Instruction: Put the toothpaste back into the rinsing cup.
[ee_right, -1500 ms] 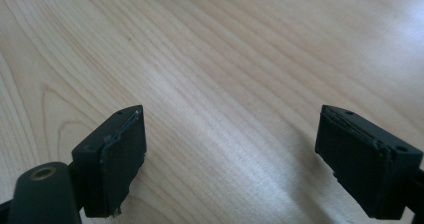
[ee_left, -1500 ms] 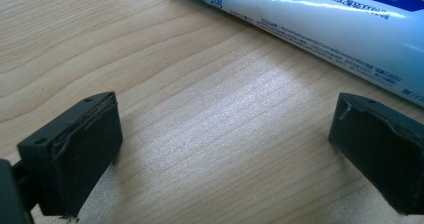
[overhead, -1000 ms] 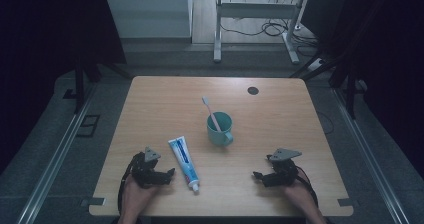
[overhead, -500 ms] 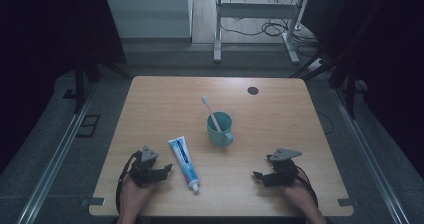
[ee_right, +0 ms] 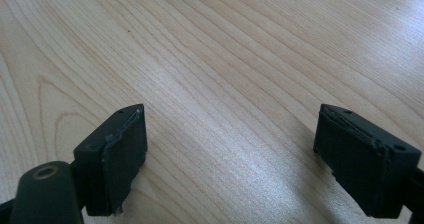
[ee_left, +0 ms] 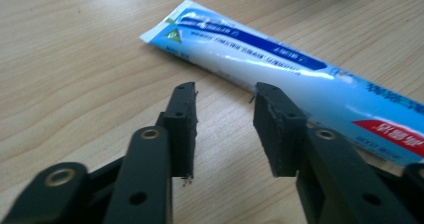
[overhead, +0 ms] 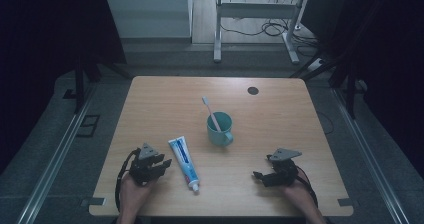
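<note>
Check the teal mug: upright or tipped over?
Upright. The mug stands on the table with its open mouth upward, and a toothbrush leans inside it.

Dim room, dark at both sides. A pale wood counter (overhead: 280,119) stands on grey floor (overhead: 165,59). Beyond it, a white desk frame (overhead: 255,14), loose cables (overhead: 265,29), and a light wall (overhead: 150,14).

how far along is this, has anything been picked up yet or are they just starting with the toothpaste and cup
Nothing looks done yet. The toothpaste tube lies flat on the table and the toothbrush stands in the teal cup. In hand: nothing; the left gripper is open just short of the tube, the right gripper wide open over bare wood. Every grasp is left to do.
</note>
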The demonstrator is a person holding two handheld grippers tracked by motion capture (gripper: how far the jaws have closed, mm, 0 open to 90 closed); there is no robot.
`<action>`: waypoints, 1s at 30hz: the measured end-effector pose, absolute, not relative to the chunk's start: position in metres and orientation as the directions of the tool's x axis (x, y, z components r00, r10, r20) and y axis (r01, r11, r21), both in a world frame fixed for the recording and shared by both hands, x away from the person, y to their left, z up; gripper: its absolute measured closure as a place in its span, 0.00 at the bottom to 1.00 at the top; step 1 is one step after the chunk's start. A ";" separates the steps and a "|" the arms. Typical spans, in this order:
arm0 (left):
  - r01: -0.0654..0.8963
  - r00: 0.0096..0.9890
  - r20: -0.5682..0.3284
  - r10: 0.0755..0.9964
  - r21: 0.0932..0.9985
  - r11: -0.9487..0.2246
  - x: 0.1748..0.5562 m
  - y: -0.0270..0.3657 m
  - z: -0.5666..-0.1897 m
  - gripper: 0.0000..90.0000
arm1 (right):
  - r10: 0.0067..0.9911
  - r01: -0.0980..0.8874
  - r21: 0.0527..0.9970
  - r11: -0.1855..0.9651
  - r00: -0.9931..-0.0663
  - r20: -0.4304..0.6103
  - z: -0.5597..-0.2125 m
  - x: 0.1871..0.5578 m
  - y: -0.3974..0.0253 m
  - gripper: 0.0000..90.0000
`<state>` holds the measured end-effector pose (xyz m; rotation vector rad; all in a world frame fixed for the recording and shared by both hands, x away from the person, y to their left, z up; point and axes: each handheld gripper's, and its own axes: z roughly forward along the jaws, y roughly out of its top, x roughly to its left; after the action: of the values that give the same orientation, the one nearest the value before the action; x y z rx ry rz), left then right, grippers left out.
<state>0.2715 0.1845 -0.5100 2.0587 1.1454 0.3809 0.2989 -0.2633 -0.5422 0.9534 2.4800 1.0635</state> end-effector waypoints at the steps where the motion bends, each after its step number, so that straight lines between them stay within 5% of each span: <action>1: 0.606 0.559 -0.094 0.824 0.725 -0.328 0.271 0.183 -0.508 0.75 | 0.669 0.464 0.723 0.512 -0.744 0.004 -0.542 0.299 -0.263 0.15; 11: 0.584 0.615 -0.092 0.783 0.721 -0.374 0.273 0.158 -0.496 0.99 | 0.668 0.462 0.724 0.512 -0.744 0.003 -0.542 0.299 -0.263 0.15; 30: 0.588 0.713 -0.136 0.688 0.649 -0.482 0.288 0.101 -0.508 1.00 | 0.668 0.463 0.724 0.512 -0.744 0.002 -0.542 0.299 -0.263 0.15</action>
<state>0.2878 0.1010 -0.5076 2.2247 0.9641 0.1856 0.2990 -0.2634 -0.5423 0.9518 2.4800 1.0629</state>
